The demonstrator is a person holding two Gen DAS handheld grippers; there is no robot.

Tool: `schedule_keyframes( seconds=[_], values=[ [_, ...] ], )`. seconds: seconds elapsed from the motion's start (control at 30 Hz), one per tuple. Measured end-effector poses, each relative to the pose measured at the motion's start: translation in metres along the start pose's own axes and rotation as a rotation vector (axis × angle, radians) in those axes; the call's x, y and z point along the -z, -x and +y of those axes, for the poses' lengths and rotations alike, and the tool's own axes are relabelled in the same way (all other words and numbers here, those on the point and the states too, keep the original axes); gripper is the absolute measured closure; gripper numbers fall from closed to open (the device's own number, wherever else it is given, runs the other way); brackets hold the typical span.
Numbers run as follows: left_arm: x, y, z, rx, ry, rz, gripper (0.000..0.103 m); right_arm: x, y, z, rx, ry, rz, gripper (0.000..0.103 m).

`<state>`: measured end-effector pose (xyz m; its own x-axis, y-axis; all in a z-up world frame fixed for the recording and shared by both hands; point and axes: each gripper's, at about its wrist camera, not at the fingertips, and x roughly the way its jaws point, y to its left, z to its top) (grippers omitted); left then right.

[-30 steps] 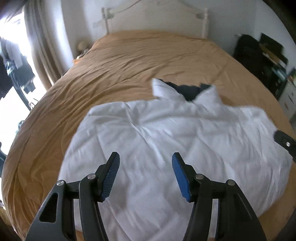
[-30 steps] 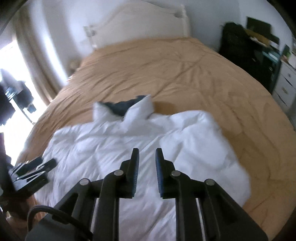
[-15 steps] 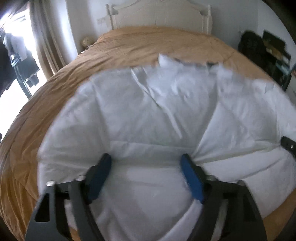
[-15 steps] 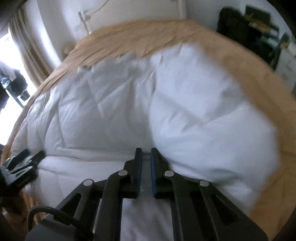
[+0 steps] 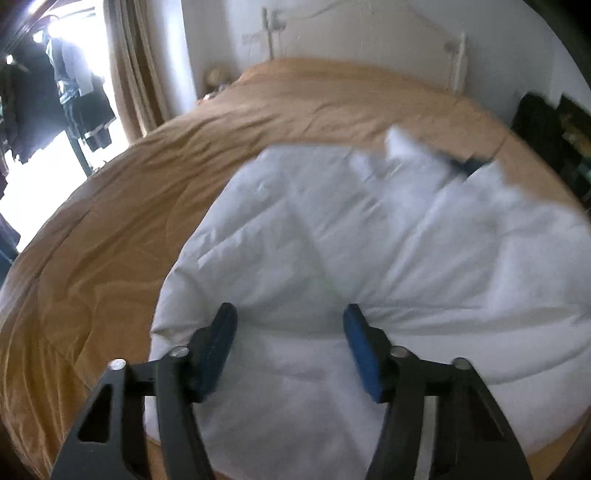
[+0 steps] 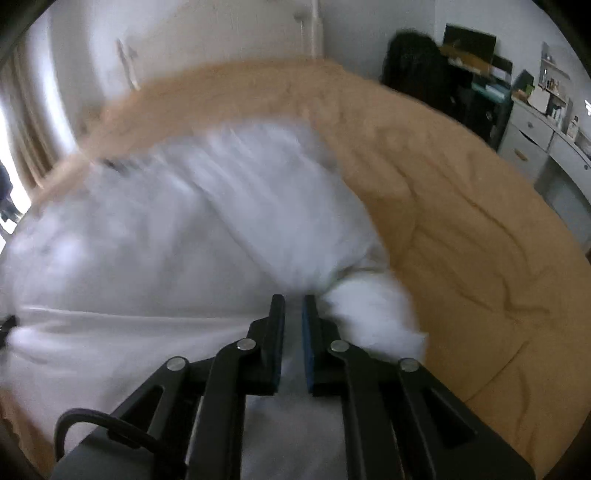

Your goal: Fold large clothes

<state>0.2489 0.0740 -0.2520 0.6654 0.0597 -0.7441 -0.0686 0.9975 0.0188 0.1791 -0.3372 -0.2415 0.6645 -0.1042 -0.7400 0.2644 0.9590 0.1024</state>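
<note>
A white puffy jacket (image 5: 369, 240) lies spread on the tan bed cover (image 5: 129, 221), with its dark-lined collar (image 5: 469, 162) at the far end. My left gripper (image 5: 290, 321) is sunk into the near part of the jacket. Its blue-padded jaws are closing, still wide apart, with a bulge of jacket between them. In the right wrist view the jacket (image 6: 147, 240) is blurred by motion. There my right gripper (image 6: 293, 302) is shut on a gathered pinch of its near right edge, and the fabric fans out from the fingertips.
The tan bed cover (image 6: 461, 221) stretches bare to the right and behind the jacket. A white headboard (image 5: 369, 33) stands at the far end. A curtain (image 5: 136, 74) and hanging clothes (image 5: 74, 92) are at the left; a dark bag (image 6: 417, 62) and drawers (image 6: 546, 147) at the right.
Both grippers have come down from above the jacket into its near edge. The right one has closed on the fabric. The left one has spread wider, then narrowed again, and shifted toward the jacket's left side.
</note>
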Motion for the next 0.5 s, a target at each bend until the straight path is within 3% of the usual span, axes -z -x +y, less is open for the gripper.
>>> schedule_keyframes(
  seconds=[0.13,0.2,0.27,0.3,0.37,0.43,0.5],
  values=[
    [0.010,0.024,-0.042,0.126,-0.036,-0.053,0.042,0.018,0.041,0.054,-0.128,0.065,-0.121,0.094],
    [0.020,0.020,-0.069,0.123,-0.105,-0.054,0.042,0.034,0.035,0.083,-0.179,0.108,-0.106,0.094],
    [0.033,0.006,-0.082,0.084,-0.142,-0.043,0.040,0.047,0.021,0.100,-0.152,0.155,-0.088,0.094],
    [0.034,0.001,-0.078,0.078,-0.140,-0.046,0.030,0.053,0.014,0.102,-0.129,0.186,-0.099,0.094],
    [0.031,-0.012,-0.056,0.078,-0.083,-0.020,0.021,0.055,0.005,0.093,-0.103,0.221,-0.098,0.094],
    [0.023,-0.024,-0.021,0.037,-0.016,-0.011,0.021,0.046,-0.004,0.064,-0.091,0.166,-0.074,0.095],
    [0.020,-0.032,0.014,-0.042,0.023,-0.016,0.021,0.039,-0.010,0.032,-0.007,0.130,-0.074,0.095]
  ],
)
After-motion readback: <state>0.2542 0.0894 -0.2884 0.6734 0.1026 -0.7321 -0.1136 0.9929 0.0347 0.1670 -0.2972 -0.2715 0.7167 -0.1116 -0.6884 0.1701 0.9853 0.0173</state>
